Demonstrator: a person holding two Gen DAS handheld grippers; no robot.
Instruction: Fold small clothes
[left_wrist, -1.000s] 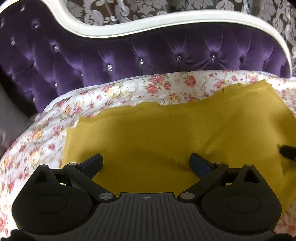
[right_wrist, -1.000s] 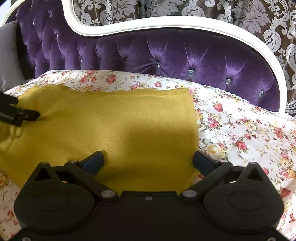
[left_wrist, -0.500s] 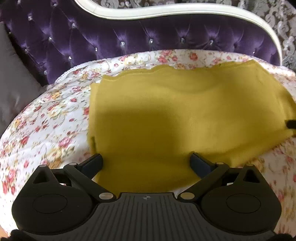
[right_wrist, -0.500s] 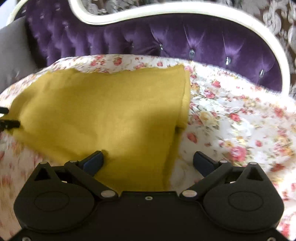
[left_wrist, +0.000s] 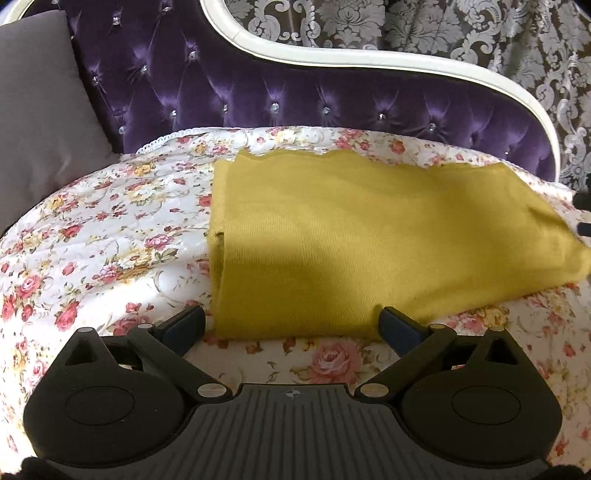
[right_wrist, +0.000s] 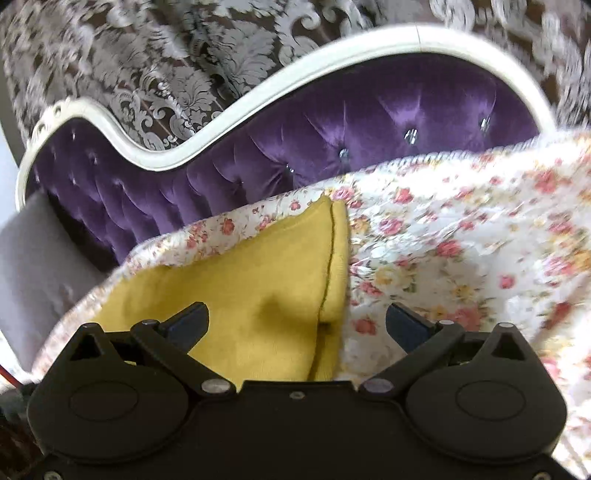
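Mustard-yellow garment (left_wrist: 369, 243): a knitted piece is being shown lying flat on the floral bedspread (left_wrist: 110, 229), folded into a broad strip that is running from left of centre toward the right edge of the left wrist view; its near edge is lying just ahead of the left claw's fingertips.
Garment edges: a wavy far edge is being seen toward the headboard, and a doubled left edge with layers showing is being seen at the fold; in the right wrist view the garment (right_wrist: 236, 295) is being seen with a stitched seam running down near its right border.
Left gripper (left_wrist: 291, 325): it is being held spread wide, nothing between its blue-padded fingers (left_wrist: 184, 325); it is hovering over bare bedspread just short of the cloth's near edge.
Right gripper (right_wrist: 297, 325): it is being held spread wide too, gripping nothing; the seamed corner of the garment is lying between and beneath its fingers (right_wrist: 190, 319), whether touched cannot be told.
Floral bedspread: white fabric with pink and yellow roses is being seen under the garment on all sides.
Headboard (left_wrist: 295, 92): purple tufted velvet with crystal buttons is being framed by a curved cream rail beyond the bedspread.
Grey cushion (left_wrist: 40, 110): it is being seen leaning at the far left against the headboard.
Wallpaper (left_wrist: 406, 26): a dark damask with silver motifs is being seen behind the rail.
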